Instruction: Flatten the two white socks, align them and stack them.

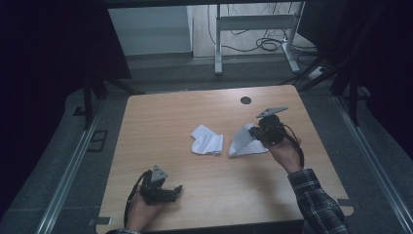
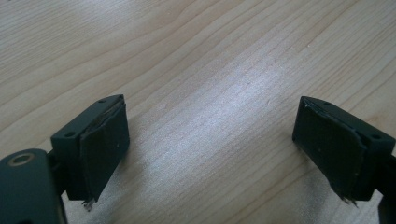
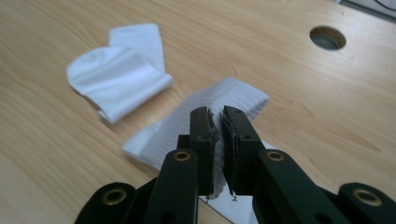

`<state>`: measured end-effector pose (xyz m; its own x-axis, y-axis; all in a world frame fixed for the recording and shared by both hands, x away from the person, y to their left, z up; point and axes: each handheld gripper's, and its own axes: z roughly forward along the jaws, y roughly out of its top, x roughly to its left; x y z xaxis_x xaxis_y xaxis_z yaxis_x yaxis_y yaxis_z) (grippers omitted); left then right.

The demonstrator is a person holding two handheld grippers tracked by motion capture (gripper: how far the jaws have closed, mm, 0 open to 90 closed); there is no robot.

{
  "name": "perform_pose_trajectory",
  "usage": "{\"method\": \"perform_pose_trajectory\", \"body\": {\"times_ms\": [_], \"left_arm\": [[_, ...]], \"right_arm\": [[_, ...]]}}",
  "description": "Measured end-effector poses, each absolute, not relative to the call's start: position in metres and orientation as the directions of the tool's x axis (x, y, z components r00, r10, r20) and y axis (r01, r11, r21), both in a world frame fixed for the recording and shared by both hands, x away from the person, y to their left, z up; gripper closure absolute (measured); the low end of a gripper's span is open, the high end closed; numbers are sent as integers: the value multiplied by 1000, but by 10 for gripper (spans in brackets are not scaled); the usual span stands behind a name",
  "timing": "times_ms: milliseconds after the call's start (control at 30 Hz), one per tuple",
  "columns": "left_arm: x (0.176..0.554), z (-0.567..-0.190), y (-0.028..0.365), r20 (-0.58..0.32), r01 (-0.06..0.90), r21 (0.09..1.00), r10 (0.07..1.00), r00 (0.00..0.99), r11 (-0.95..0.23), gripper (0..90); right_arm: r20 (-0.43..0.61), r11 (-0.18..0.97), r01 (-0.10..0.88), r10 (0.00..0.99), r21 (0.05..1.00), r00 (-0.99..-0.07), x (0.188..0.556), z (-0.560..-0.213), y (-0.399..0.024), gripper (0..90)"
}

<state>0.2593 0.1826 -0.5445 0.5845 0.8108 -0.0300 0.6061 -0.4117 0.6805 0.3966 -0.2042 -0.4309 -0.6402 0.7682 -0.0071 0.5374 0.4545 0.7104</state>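
Pinching one white sock in the right claw, left claw idling wide open and empty, probably needing a lift toward the other sock just beyond it next.

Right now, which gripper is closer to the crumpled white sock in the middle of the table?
Right. The right gripper sits just beside the crumpled sock, pinching the other sock. The left gripper rests open near the table's front edge.

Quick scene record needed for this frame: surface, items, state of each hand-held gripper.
surface: light wooden table with a round cable hole near its far edge
item 1: crumpled white sock, lying free mid-table
item 2: white ribbed sock, pinched by the right jaws
left hand-held gripper: jaws wide apart, empty, over bare wood near the front edge
right hand-held gripper: shut on the ribbed sock
socks: apart, not touching
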Motion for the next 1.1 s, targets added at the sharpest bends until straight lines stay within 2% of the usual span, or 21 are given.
{"method": "perform_pose_trajectory", "body": {"times_ms": [200, 333, 400, 433, 567, 667, 800, 900, 1100], "left_arm": [[259, -545, 182, -31, 607, 681, 811, 584, -410, 108], [259, -545, 182, -30, 605, 683, 811, 584, -410, 108], [259, -545, 182, -31, 605, 683, 811, 584, -410, 108], [259, -545, 183, -30, 606, 682, 811, 584, -411, 108], [259, -544, 183, -30, 606, 680, 810, 585, -412, 108], [259, -544, 183, -31, 606, 680, 811, 585, -412, 108], [259, -545, 182, -30, 605, 682, 811, 584, -410, 108], [259, -545, 182, -31, 605, 683, 811, 584, -410, 108], [259, -544, 183, -30, 606, 681, 811, 585, -412, 108]], "right_arm": [[-19, 462, 498, 747, 734, -665, 389, -403, -191, 833], [-50, 466, 436, 726, 770, -686, 381, -369, -179, 836], [-54, 466, 428, 724, 774, -688, 380, -363, -178, 836], [-76, 466, 394, 716, 792, -694, 375, -346, -176, 836], [-99, 454, 353, 716, 818, -691, 366, -320, -183, 836], [-104, 445, 346, 724, 826, -682, 362, -313, -191, 836], [-85, 428, 387, 753, 816, -653, 363, -323, -213, 835], [-43, 402, 460, 788, 792, -614, 369, -351, -240, 833], [-19, 383, 529, 822, 757, -569, 374, -383, -267, 831]]}}
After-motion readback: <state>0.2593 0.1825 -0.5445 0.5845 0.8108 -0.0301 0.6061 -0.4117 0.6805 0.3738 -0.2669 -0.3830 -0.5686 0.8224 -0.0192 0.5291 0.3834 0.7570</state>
